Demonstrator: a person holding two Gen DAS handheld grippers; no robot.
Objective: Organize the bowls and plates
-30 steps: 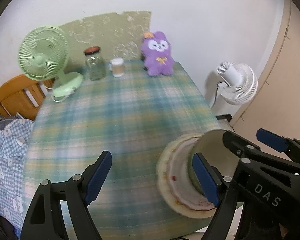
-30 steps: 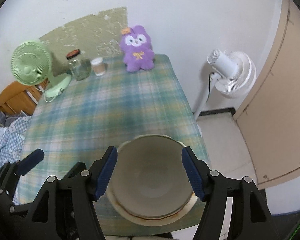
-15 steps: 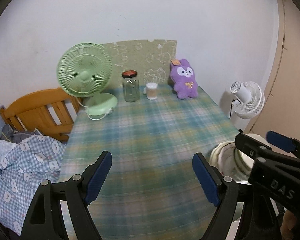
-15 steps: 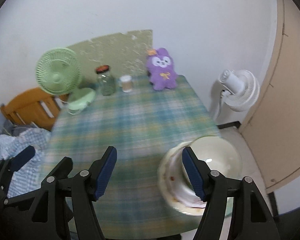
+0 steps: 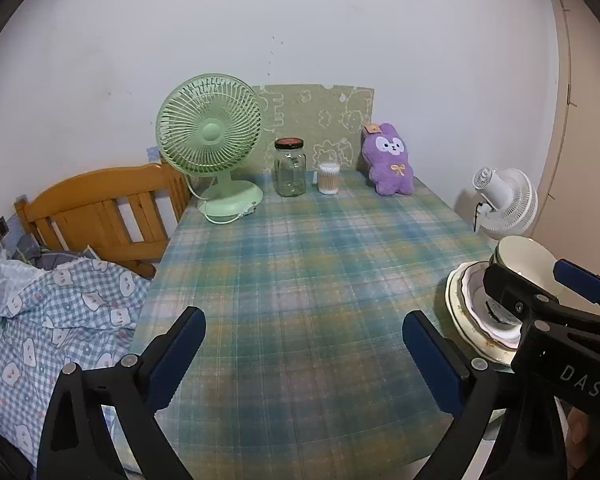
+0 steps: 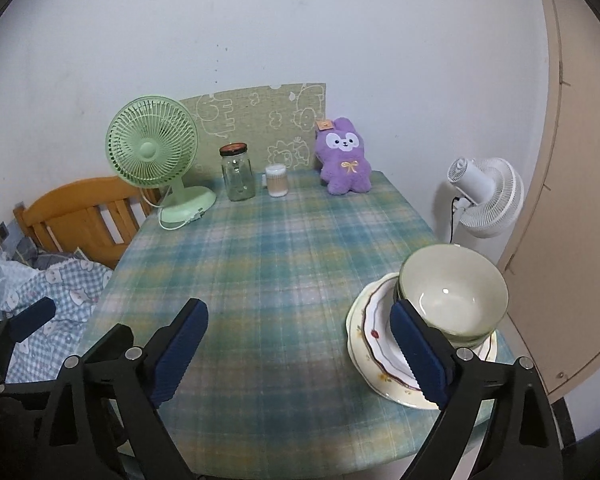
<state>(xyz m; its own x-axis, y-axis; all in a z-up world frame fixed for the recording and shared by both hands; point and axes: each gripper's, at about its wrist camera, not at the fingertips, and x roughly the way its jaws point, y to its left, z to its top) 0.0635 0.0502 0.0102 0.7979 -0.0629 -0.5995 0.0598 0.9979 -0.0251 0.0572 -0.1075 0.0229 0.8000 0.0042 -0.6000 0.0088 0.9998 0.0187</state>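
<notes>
Change: both grippers have drawn back from the stack of dishes; a second ago the right gripper's pads flanked the bowl, now nothing lies between them, and both sets of jaws have just been opening.
Bowl [image 6: 454,296]: pale green, upright, on top of the stack at the lower right of the right wrist view.
Plates [image 6: 374,344]: two at least, a white one with a dark red rim on a wider cream one, under the bowl, near the table's right edge.
Writing: "DAS" in white on the black body of the right gripper, lower right of the left wrist view.
Right gripper [image 6: 298,354]: jaws wide apart, empty, pointing down over the tablecloth; its right pad overlaps the plates in the picture.
Left gripper [image 5: 304,358]: jaws wide apart, empty, angled down at bare cloth.
Hand [image 5: 578,426]: a fingertip shows at the lower right edge.
Table [image 6: 260,264]: green-blue plaid cloth.
Far end: green fan [image 6: 152,146], glass jar [image 6: 238,178], cotton swab tub [image 6: 276,180], purple plush [image 6: 343,158].
</notes>
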